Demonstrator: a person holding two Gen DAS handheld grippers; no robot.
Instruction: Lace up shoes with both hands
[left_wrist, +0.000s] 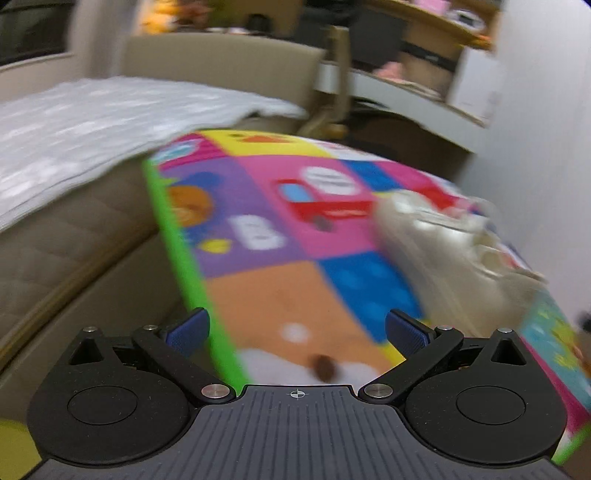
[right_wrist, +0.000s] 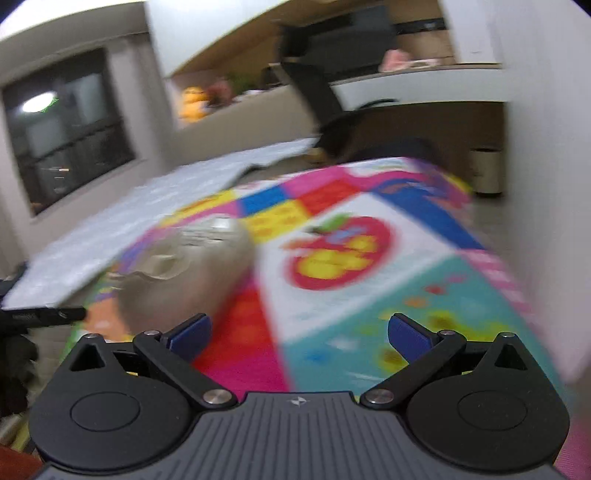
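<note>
Both views are blurring. The shoe (left_wrist: 454, 254) is sitting on the mat (left_wrist: 280, 236), at 2 o'clock of the left claw (left_wrist: 297, 330) and 10 o'clock of the right claw (right_wrist: 299, 332). Both claws are standing released, gripping nothing. Lace state and step are staying undeterminable. No writing is reading legibly.

Shoe (left_wrist: 454, 254) on play mat (left_wrist: 280, 229); bed (left_wrist: 74, 122) left of mat.

A home: bed (left_wrist: 92, 122), colourful play mat (left_wrist: 295, 240), cluttered shelves (left_wrist: 424, 44).
</note>
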